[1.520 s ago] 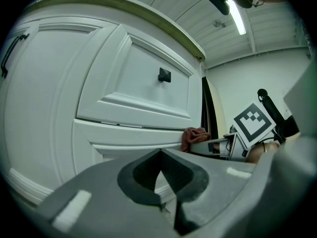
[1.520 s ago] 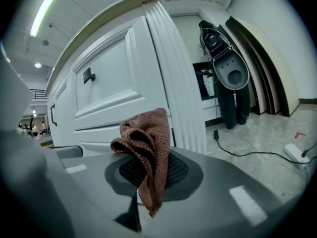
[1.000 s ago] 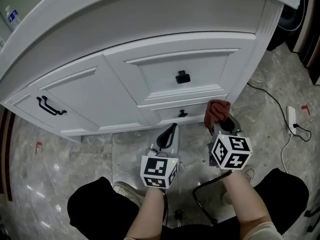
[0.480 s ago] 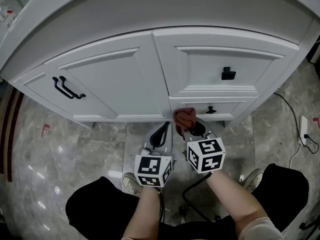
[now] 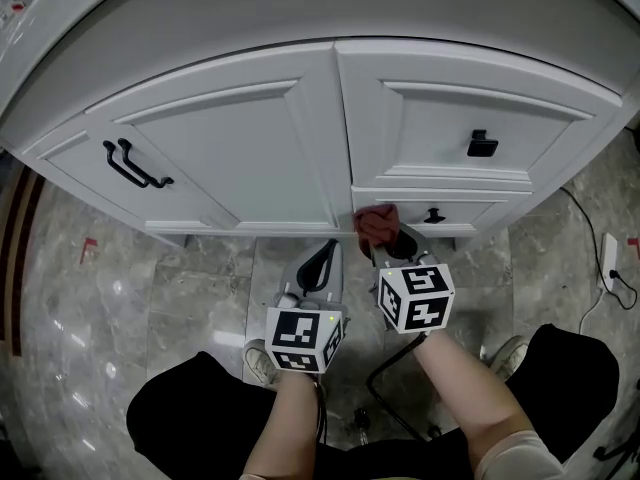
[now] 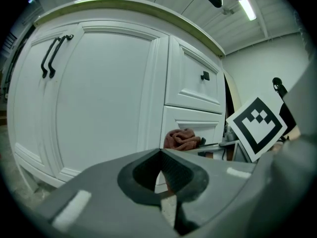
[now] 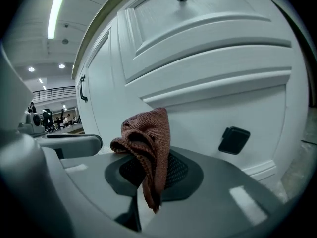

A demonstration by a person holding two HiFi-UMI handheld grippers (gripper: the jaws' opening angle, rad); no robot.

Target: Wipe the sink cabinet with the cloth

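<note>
The white sink cabinet (image 5: 250, 158) curves across the top of the head view, with a door on the left and two drawers on the right. A reddish-brown cloth (image 5: 376, 223) is bunched against the left end of the lower drawer (image 5: 440, 213), pinched in my right gripper (image 5: 388, 240). In the right gripper view the cloth (image 7: 147, 145) stands up between the shut jaws, close to the drawer front (image 7: 208, 108). My left gripper (image 5: 322, 268) hangs low beside it, shut and empty, its tip near the cabinet base. From the left gripper view the cloth (image 6: 182, 140) shows by the drawer.
Black double handles (image 5: 135, 164) sit on the door, black knobs on the upper drawer (image 5: 482, 144) and lower drawer (image 5: 434, 215). Marbled tile floor (image 5: 150, 298) lies below. A white power strip with cable (image 5: 606, 258) lies at the right. My knees fill the bottom edge.
The cloth and right gripper have shifted left along the lower drawer, from right of its knob to its left end. The left gripper stayed low beside it.
</note>
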